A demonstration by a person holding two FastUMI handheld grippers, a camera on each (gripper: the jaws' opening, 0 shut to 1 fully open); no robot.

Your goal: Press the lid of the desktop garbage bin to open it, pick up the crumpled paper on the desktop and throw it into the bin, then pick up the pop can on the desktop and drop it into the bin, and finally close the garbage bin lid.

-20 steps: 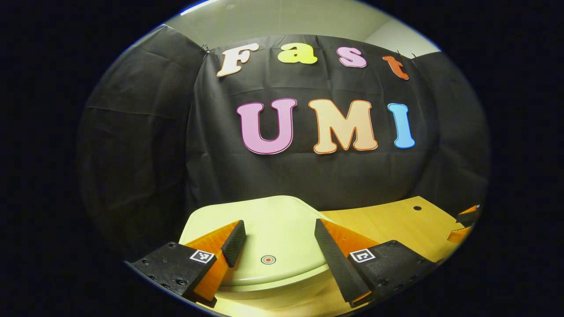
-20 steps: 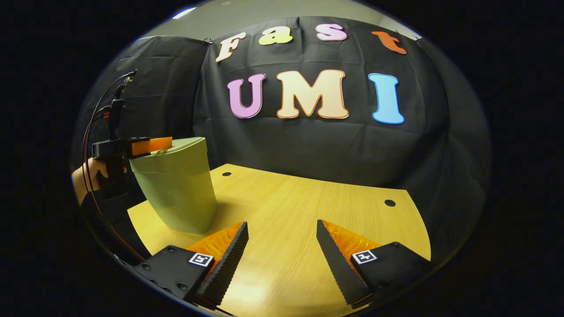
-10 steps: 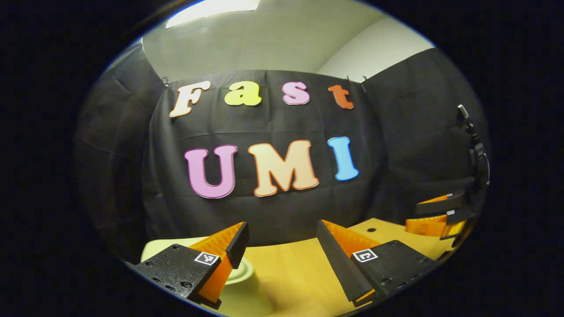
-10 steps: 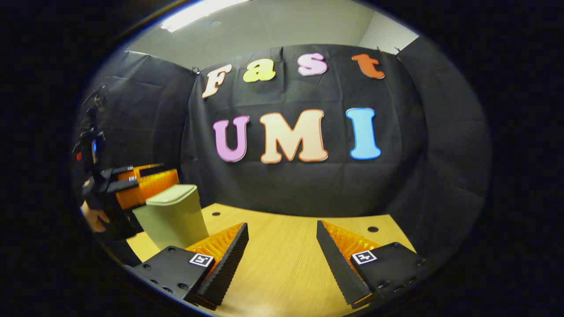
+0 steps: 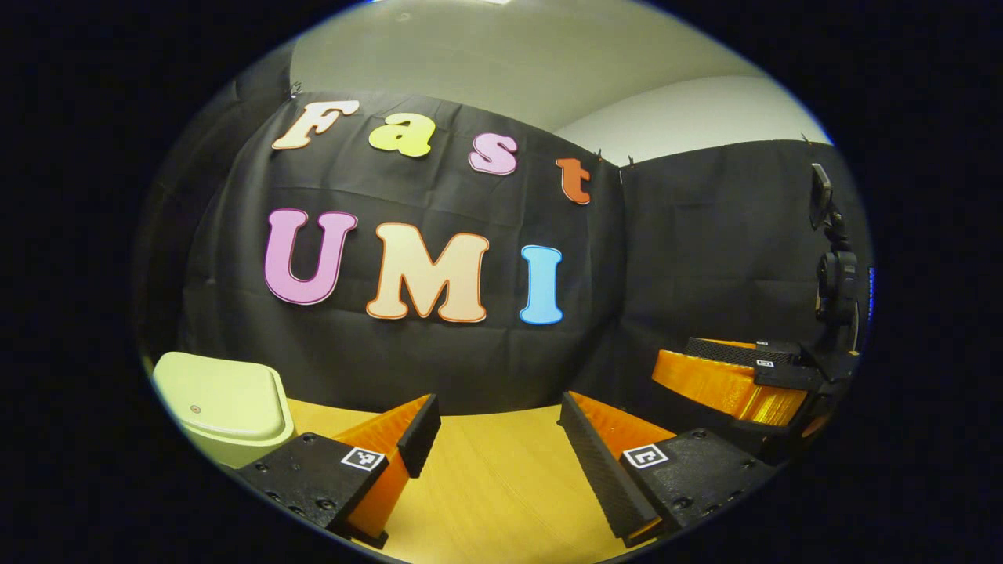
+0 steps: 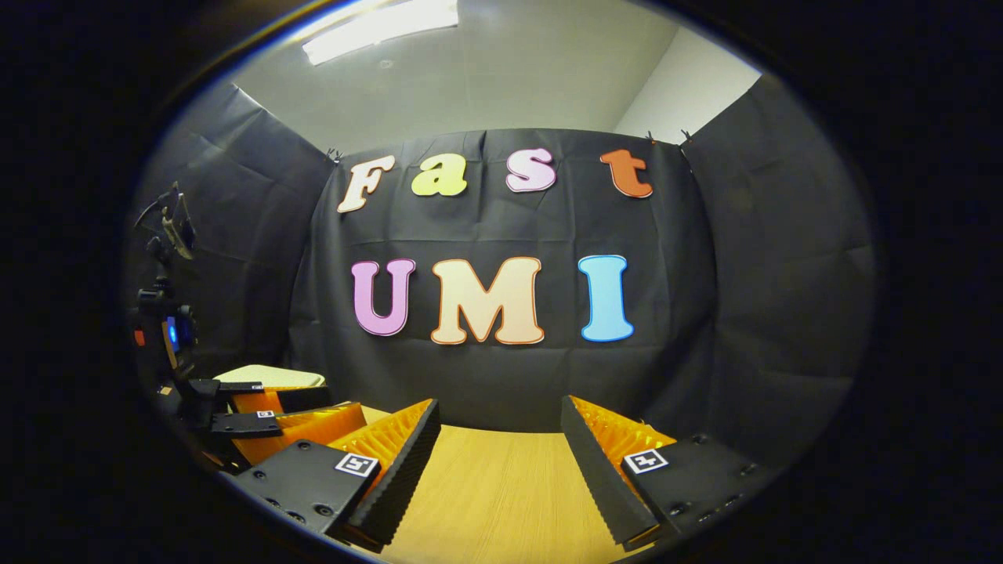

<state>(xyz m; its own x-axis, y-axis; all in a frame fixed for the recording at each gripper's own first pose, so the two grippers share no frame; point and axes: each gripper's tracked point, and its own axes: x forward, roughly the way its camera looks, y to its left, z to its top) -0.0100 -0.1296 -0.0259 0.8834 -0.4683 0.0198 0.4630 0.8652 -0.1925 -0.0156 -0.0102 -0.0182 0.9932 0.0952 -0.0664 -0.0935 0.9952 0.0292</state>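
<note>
The pale green garbage bin (image 5: 223, 403) stands at the lower left of the left gripper view with its lid down. My left gripper (image 5: 492, 427) hangs open to the right of the bin, above the wooden table (image 5: 501, 486), holding nothing. In the right gripper view my right gripper (image 6: 497, 435) is open and empty over the table (image 6: 494, 501). The bin's lid (image 6: 270, 376) peeks out at the left there, behind the left gripper (image 6: 286, 411). The right gripper (image 5: 733, 376) also appears at the right edge of the left gripper view.
Black cloth walls close the booth at the back and on both sides. Bare wooden tabletop lies under both grippers.
Both grippers have lifted and pulled back from the table. The left gripper left the bin's lid and swung to the right, so the bin now sits at its left. Both stayed open.
</note>
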